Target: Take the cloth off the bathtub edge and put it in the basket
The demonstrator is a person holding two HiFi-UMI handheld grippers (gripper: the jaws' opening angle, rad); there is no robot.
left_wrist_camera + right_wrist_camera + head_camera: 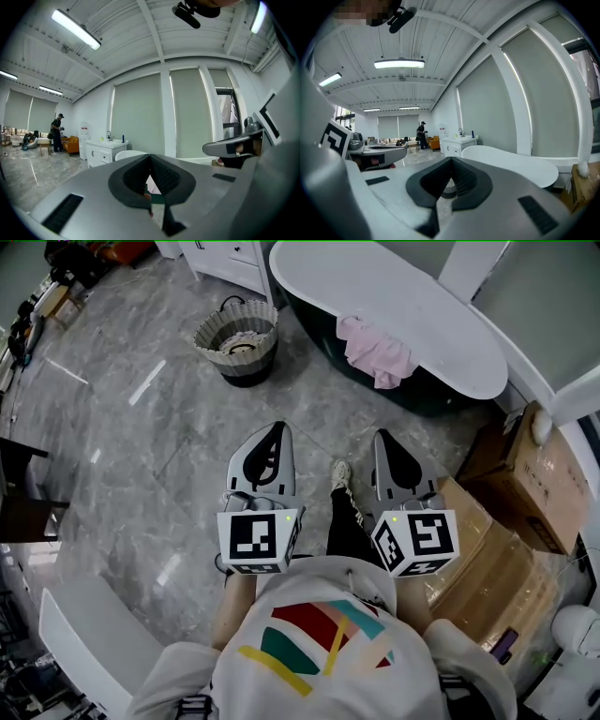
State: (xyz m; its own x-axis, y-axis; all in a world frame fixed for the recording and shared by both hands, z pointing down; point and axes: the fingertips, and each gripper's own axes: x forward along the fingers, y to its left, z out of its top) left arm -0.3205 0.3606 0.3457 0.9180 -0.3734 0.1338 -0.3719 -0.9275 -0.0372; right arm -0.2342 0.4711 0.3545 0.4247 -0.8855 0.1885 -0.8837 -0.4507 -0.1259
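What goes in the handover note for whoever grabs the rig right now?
Left gripper: shut, empty, held out in front of the person, above the floor.
Right gripper: shut, empty, level with the left one.
Pink cloth: draped over the near edge of the bathtub, out ahead of both grippers.
Basket: on the floor, left of the tub.
Done: nothing yet.
Left: step up to the tub, open a gripper, take the cloth, carry it over and drop it in the basket.

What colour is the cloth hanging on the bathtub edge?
Pink. The cloth shows best in the head view, draped over the white bathtub rim.
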